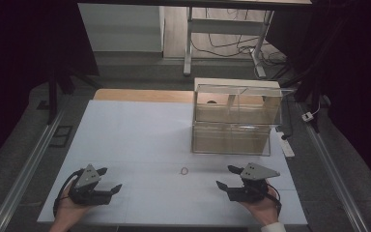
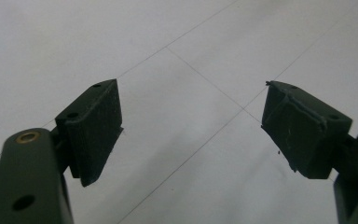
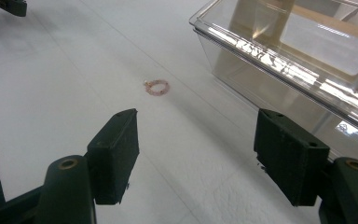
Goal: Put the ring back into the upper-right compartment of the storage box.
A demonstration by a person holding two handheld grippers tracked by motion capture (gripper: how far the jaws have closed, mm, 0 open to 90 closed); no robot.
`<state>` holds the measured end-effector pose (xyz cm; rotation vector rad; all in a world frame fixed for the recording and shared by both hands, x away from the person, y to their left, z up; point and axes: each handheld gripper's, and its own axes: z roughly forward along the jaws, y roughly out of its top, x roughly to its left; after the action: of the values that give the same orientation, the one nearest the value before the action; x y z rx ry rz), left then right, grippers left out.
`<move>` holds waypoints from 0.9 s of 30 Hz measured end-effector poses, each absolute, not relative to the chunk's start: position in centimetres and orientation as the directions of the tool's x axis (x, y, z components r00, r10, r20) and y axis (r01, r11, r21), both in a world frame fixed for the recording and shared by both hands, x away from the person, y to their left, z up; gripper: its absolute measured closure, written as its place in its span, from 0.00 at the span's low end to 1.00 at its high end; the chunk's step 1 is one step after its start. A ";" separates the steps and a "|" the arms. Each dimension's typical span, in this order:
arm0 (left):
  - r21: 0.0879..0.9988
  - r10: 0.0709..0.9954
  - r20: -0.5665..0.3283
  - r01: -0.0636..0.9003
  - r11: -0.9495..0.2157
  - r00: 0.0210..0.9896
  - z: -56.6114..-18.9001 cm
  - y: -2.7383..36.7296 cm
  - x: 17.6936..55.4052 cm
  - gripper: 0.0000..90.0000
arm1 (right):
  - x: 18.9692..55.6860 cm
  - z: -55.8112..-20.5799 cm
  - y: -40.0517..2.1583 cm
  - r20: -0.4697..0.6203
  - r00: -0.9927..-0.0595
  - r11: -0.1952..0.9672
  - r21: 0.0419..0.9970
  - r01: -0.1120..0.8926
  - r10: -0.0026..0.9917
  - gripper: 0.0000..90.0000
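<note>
- We judge that we are at the outset: both tools rest low at the near edge of the white table (image 1: 140,125), nothing gripped yet.
- Our left gripper (image 1: 110,180) stands wide open and empty over bare tabletop; our right gripper (image 1: 228,177) is likewise spread wide and empty.
- The small pinkish ring-shaped band (image 1: 184,170) lies flat between the two grippers, just in front of the clear plastic box (image 1: 232,135), apart from it.
- In the right gripper view the ring (image 3: 157,87) sits ahead of the jaws, slightly left.
- Being round, it has no clear long axis or heading; a tiny nub shows on its rim.
- Next, we think, the right gripper must advance, lower, and pinch one thin edge.
</note>
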<state>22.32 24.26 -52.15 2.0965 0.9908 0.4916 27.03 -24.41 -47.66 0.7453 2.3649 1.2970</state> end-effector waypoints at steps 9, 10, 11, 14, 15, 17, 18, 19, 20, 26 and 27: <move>0.763 0.780 0.024 0.492 -0.419 0.625 -52.2 24.3 22.3 0.22 | 27.2 -47.7 -23.0 -0.039 -0.822 0.454 0.848 0.274 0.568 0.33; 0.763 0.780 0.023 0.492 -0.418 0.626 -52.2 24.2 22.3 0.22 | 27.3 -47.7 -22.8 -0.043 -0.824 0.454 0.850 0.267 0.564 0.33; 0.762 0.779 0.024 0.493 -0.420 0.627 -52.2 24.2 22.3 0.23 | 27.3 -47.6 -22.6 -0.042 -0.825 0.455 0.849 0.268 0.564 0.33; 0.761 0.777 0.023 0.492 -0.422 0.629 -52.2 24.2 22.3 0.23 | 27.6 -47.5 -21.8 -0.046 -0.830 0.458 0.850 0.259 0.555 0.33; 0.761 0.777 0.024 0.493 -0.422 0.629 -52.3 24.2 22.3 0.23 | 27.6 -47.5 -21.6 -0.051 -0.833 0.463 0.849 0.255 0.551 0.33; 0.760 0.777 0.022 0.494 -0.422 0.630 -52.3 24.2 22.3 0.23 | 27.7 -47.4 -21.1 -0.055 -0.838 0.475 0.843 0.253 0.543 0.33; 0.759 0.777 0.023 0.495 -0.423 0.629 -52.3 24.2 22.3 0.23 | 27.8 -47.4 -20.8 -0.057 -0.840 0.477 0.842 0.250 0.540 0.34; 0.759 0.777 0.021 0.496 -0.422 0.629 -52.3 24.2 22.3 0.23 | 27.9 -47.4 -20.6 -0.059 -0.842 0.480 0.842 0.247 0.536 0.34; 0.758 0.778 0.022 0.497 -0.422 0.628 -52.3 24.2 22.2 0.23 | 28.0 -47.4 -20.4 -0.059 -0.843 0.481 0.841 0.246 0.535 0.33; 0.758 0.782 0.026 0.498 -0.421 0.623 -52.3 24.2 22.2 0.23 | 28.1 -47.5 -19.8 -0.058 -0.845 0.495 0.831 0.254 0.531 0.34; 0.757 0.783 0.027 0.499 -0.421 0.621 -52.3 24.2 22.1 0.23 | 28.1 -47.5 -19.6 -0.059 -0.847 0.497 0.831 0.252 0.528 0.34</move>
<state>22.15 24.21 -52.35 2.1060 1.0022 0.4931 28.13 -19.64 -47.49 0.6561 2.4385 1.2785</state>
